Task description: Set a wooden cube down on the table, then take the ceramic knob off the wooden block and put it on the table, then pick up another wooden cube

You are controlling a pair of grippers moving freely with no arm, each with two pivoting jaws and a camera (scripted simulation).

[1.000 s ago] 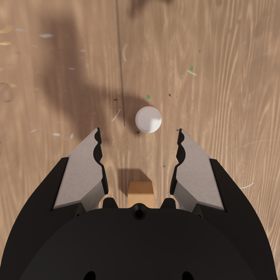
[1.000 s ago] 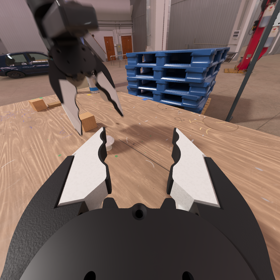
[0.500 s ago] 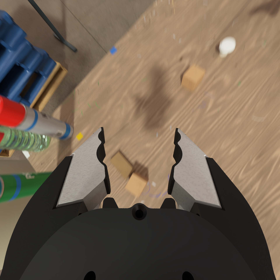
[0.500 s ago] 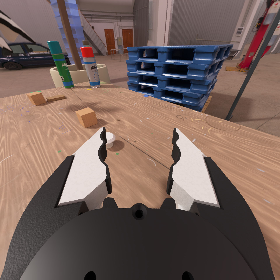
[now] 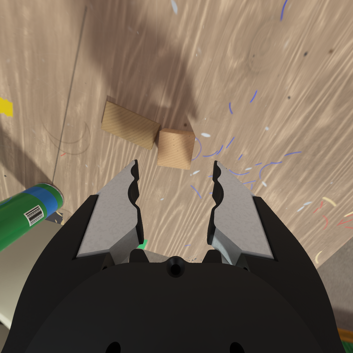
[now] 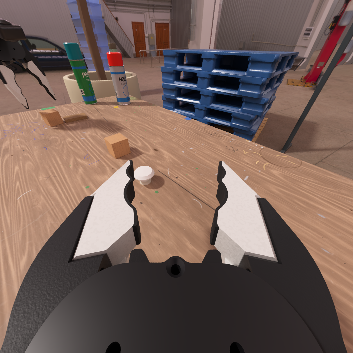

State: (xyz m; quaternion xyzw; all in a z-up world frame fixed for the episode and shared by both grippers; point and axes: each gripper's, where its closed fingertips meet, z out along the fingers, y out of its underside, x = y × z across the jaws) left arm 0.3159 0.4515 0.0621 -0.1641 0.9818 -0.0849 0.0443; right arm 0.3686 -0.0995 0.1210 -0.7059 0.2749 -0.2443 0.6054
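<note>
Left gripper [image 5: 174, 162] now over upright cube [image 5: 175, 148]

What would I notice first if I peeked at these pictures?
Probably the tall stack of blue pallets just past the table's far edge. Then the little white knob sitting on the table, close to the right gripper's open fingers. Farther left, the left gripper hangs open above a wooden cube beside a flat block.
</note>
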